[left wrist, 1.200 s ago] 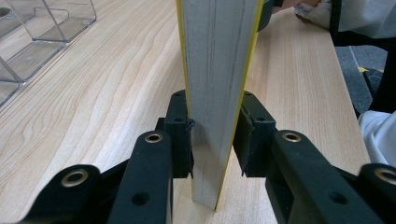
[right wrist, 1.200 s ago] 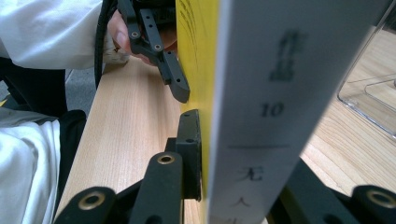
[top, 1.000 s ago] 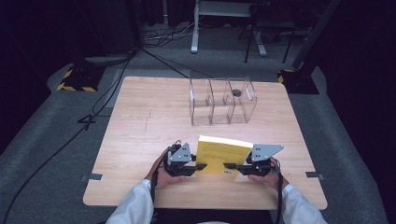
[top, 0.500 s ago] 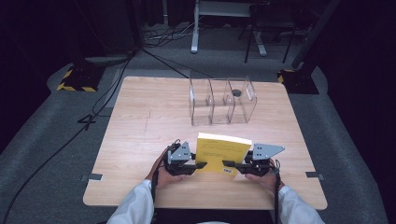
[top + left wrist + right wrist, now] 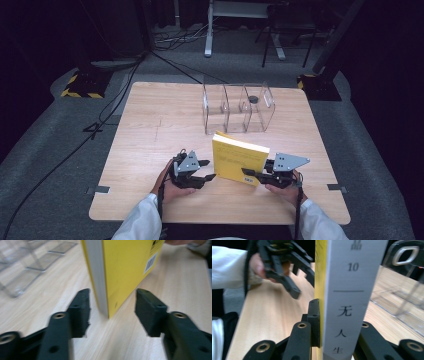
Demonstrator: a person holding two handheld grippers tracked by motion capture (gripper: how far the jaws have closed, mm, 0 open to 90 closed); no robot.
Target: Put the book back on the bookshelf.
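Observation:
A yellow book stands upright on the wooden table, leaning a little. My right gripper is shut on its white spine near the bottom, one jaw flat against the yellow cover. My left gripper is at the book's other end. Its jaws have just been opening and now stand apart. In the left gripper view the book's page edge sits in the gap of the left gripper and touches neither pad. The right gripper view shows the left gripper in a hand beyond the book.
A clear plastic organizer with three compartments stands behind the book at mid-table. A small black object lies in its right compartment. White sleeves come in over the near edge. Bare wood stretches to the left.
The left gripper's jaws have spread and let go of the book's page edge. The book stays upright in the right gripper, which has not moved.

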